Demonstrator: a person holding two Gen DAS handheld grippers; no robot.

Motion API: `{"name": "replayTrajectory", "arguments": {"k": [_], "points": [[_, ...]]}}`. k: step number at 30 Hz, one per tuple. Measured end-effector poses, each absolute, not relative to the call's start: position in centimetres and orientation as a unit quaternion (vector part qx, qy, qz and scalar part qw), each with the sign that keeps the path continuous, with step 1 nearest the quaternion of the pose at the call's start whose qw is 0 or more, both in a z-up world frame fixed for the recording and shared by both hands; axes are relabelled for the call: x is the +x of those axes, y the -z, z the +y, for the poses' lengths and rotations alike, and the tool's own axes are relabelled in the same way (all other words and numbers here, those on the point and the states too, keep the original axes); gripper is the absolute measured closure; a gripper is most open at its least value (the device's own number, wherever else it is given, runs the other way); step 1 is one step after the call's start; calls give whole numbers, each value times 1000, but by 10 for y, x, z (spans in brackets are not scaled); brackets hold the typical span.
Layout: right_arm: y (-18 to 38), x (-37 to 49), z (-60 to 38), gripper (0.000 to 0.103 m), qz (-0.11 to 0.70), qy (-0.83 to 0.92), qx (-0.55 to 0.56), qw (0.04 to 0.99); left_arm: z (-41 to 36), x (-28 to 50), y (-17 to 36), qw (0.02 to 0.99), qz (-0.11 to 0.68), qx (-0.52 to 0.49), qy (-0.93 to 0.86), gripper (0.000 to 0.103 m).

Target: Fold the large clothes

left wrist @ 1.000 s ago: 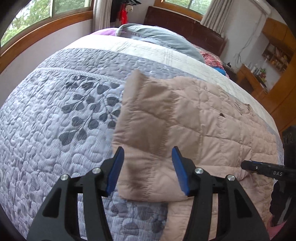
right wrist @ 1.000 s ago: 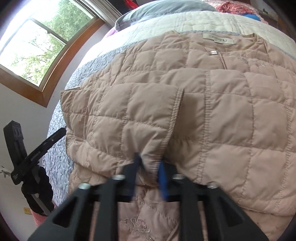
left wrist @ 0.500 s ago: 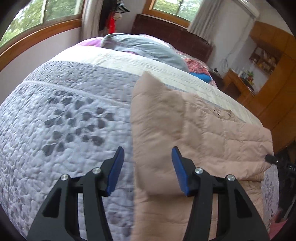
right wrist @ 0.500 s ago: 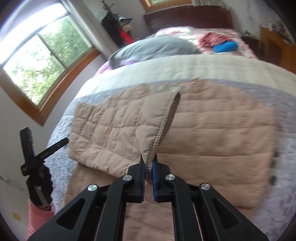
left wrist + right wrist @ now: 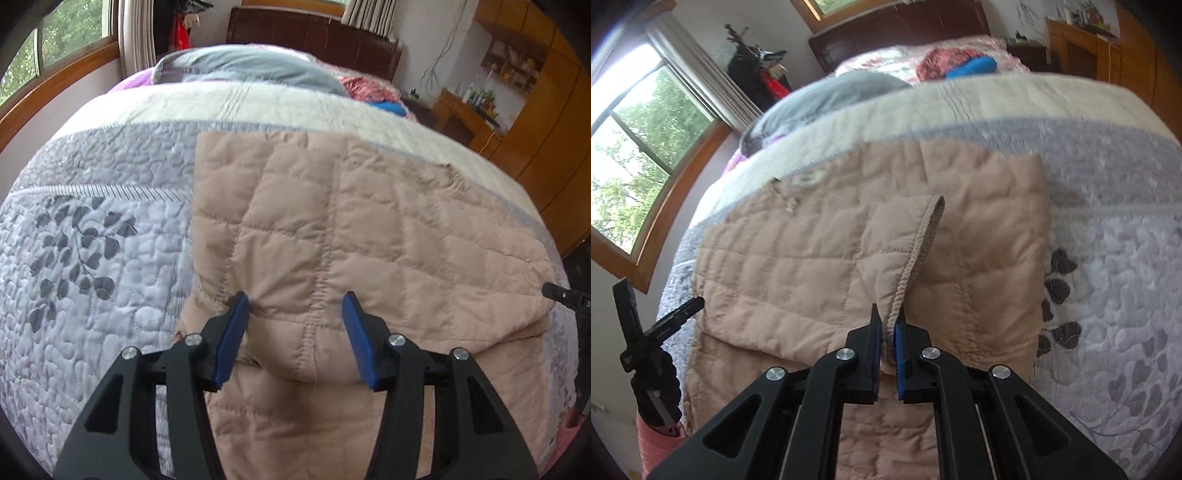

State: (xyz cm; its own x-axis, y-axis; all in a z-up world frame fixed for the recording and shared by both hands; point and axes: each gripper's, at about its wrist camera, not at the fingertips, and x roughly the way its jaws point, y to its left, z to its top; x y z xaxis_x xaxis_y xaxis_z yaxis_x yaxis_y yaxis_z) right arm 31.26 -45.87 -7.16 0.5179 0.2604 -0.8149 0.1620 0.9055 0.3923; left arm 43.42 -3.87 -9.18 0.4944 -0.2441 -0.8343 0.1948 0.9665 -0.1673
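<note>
Jacket [image 5: 351,229], tan and quilted, lies spread on the bed [image 5: 92,258] in my left wrist view, over a grey leaf-patterned bedspread; my left gripper [image 5: 295,314] hangs just above its folded near edge with the jaws set about halfway apart, a puffed fold of fabric bulging up between the blue pads [image 5: 358,332], though I cannot tell whether they press it; at the far right edge the tip of my other tool pokes in; a grey pillow [image 5: 251,68] sits near the dark headboard.

From my right wrist view, my right gripper [image 5: 888,328] has its jaws pinched tight on the ribbed cuff [image 5: 916,254] of a sleeve (lifted clear of the jacket body [image 5: 798,266] below); the left tool [image 5: 653,332] stands at the left edge, held in a dark glove above a pink sleeve [image 5: 657,450].
</note>
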Motion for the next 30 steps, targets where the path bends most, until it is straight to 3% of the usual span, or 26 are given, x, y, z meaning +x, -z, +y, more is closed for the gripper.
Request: {"name": "replayTrajectory", "arguments": {"k": [9,12,16,20,30], "points": [[106,323,-451,95,506,-15,215,835,-42,437,110,864,489,-15,120,51],[90,314,-444,86,503,11,183,844,-40,436,100,861,494,-22,121,51],[51,291,-438,84,458,47,140,877,-37,420,69,872,470,-41,128,52],[39,291,-403,84,460,-32,149,875,-66,407,54,875,459,-25,152,52],[84,319,-357,86,511,-62,137,846,-102,417,99,854,496,6,157,51]]}}
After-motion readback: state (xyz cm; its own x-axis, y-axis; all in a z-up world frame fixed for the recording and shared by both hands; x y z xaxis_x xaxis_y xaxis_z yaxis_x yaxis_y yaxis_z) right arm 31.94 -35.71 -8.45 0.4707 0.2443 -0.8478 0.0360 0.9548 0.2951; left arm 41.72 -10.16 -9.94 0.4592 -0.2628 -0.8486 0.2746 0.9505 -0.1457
